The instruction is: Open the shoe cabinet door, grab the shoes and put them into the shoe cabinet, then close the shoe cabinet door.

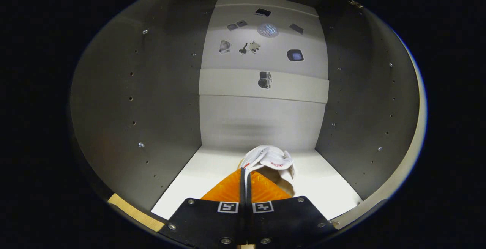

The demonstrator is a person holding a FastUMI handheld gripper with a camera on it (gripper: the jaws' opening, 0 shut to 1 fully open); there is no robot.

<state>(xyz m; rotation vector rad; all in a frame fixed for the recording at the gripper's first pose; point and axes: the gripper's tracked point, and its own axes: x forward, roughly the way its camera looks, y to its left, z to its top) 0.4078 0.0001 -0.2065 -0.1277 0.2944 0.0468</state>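
Claw (245, 173) fingers clamped together on a white shoe's (270, 159) edge, carrying it deep inside the cabinet (152, 101), low over its floor (197, 177) for release.

surface: cabinet shelf (197, 180) | on it: 1 white shoe (271, 159)

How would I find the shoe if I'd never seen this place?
Look inside the shoe cabinet, down at its white floor between the grey side walls. The shoe is just ahead of the gripper, whose fingers are shut on it. It is the only soft white thing there, with a little red mark.
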